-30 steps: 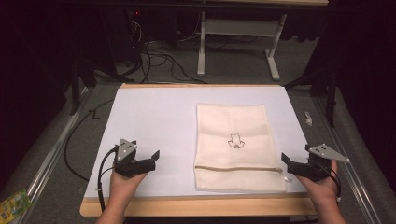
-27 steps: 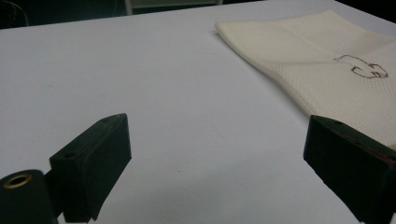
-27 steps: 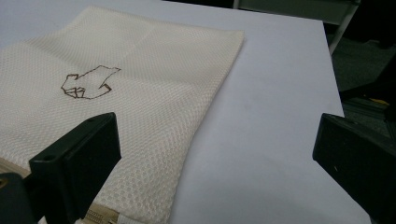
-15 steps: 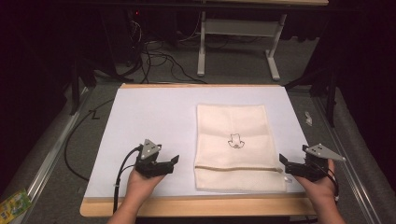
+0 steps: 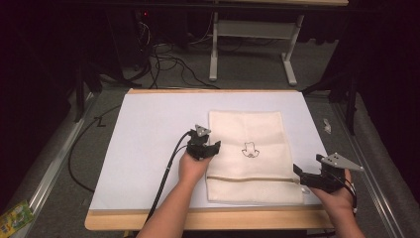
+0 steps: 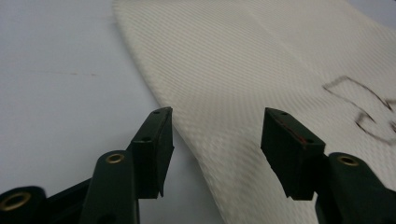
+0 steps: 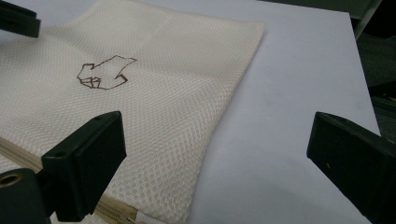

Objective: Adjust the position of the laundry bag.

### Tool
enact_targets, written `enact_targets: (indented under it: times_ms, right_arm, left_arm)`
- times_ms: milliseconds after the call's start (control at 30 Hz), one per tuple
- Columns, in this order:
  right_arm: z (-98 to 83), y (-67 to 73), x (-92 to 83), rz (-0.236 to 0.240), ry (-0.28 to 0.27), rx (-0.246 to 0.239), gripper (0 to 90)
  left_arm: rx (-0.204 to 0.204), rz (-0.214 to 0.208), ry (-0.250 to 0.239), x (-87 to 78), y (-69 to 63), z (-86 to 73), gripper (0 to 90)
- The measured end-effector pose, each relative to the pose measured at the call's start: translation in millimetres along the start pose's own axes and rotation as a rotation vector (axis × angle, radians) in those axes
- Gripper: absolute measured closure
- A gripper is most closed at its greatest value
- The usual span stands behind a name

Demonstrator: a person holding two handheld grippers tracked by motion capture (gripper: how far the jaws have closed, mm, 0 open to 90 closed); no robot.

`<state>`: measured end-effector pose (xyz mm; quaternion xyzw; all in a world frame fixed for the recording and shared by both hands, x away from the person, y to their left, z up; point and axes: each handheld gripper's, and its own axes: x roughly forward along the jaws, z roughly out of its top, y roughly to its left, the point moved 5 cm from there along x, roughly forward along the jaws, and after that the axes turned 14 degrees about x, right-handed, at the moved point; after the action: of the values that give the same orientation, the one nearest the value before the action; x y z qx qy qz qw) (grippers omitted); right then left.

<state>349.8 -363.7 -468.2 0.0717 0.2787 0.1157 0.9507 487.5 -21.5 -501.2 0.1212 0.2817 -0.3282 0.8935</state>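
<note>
A cream mesh bag (image 5: 257, 134) with a small brown drawing (image 5: 250, 150) and a zipper (image 5: 252, 178) near its front end lies flat on the white mat (image 5: 148, 139). My left gripper (image 5: 210, 148) hovers at the bag's left edge. In the left gripper view its jaws (image 6: 217, 126) have just been closing and stand half open. The edge of the bag (image 6: 243, 70) lies below the gap and is not pinched. My right gripper (image 5: 298, 174) sits at the bag's front right corner by the zipper. Its jaws (image 7: 217, 126) are wide open over the bag (image 7: 154, 93) and mat, holding nothing.
The mat covers a wooden table (image 5: 208, 220). The left gripper's black cable (image 5: 166, 173) trails back over the front edge. Metal desk legs (image 5: 214, 49) and cables stand on the floor behind. A small object (image 5: 327, 124) lies right of the table, a green packet (image 5: 15, 218) at lower left.
The left hand has moved right and forward from the mat's front left to the bag's left edge, with its jaws narrowing. The right hand has stayed in place.
</note>
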Motion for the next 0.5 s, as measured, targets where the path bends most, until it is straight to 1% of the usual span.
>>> enact_targets:
  times_ms: [33,67,100,133,167,200,233,267,333,367,400,433,467,500]
  right_arm:
    - [0.0,0.0,0.0,0.0,0.0,0.0,4.9]
    - [0.3,-0.8,0.4,0.001,0.001,0.004,5.4]
    - [0.5,-1.2,0.6,0.006,-0.003,0.003,5.6]
    - [0.2,-1.5,0.6,0.007,-0.001,0.001,5.9]
    - [0.2,-1.5,0.6,0.007,-0.001,0.001,5.9]
    - [-0.4,-2.2,0.2,0.016,0.003,0.005,8.1]
    - [-0.4,-2.4,-0.4,0.021,0.004,0.01,9.3]
    - [-0.4,-2.4,-0.4,0.021,0.004,0.01,9.3]
    - [0.4,-2.4,-1.2,0.028,-0.002,0.019,10.7]
    - [0.7,-1.8,-1.4,0.032,-0.004,0.019,11.1]
    - [1.1,-1.2,-1.5,0.036,-0.006,0.016,11.4]
    - [1.1,1.2,-1.7,0.052,-0.006,0.028,13.6]
    - [1.2,2.5,-1.8,0.06,-0.007,0.032,14.3]
    - [1.2,2.5,-1.8,0.06,-0.007,0.032,14.3]
  left_arm:
    - [0.0,0.0,0.0,0.0,0.0,0.0,45.2]
    - [-0.052,-0.002,0.008,8.7,4.9,-0.2,47.5]
    - [-0.052,-0.002,0.008,8.7,4.9,-0.2,48.3]
    - [-0.046,-0.003,0.058,14.9,5.3,-3.1,50.8]
    - [-0.046,-0.003,0.058,14.9,5.3,-3.1,53.5]
    - [-0.022,-0.013,0.066,15.5,2.2,-2.0,56.5]
    - [-0.022,-0.013,0.066,15.5,2.2,-2.0,61.3]
    - [0.0,-0.016,0.08,15.1,0.5,-1.9,61.3]
    - [0.03,-0.027,0.097,14.2,-3.9,-3.7,74.7]
    - [0.059,-0.031,0.09,13.5,-6.5,-4.5,83.8]
    - [0.111,-0.029,0.09,12.2,-9.5,-5.4,86.5]
    - [0.13,-0.033,0.094,8.8,-9.0,-6.5,87.4]
    - [0.122,-0.024,0.087,5.9,-6.2,-7.0,87.5]
    - [0.122,-0.024,0.087,5.9,-6.2,-7.0,87.6]
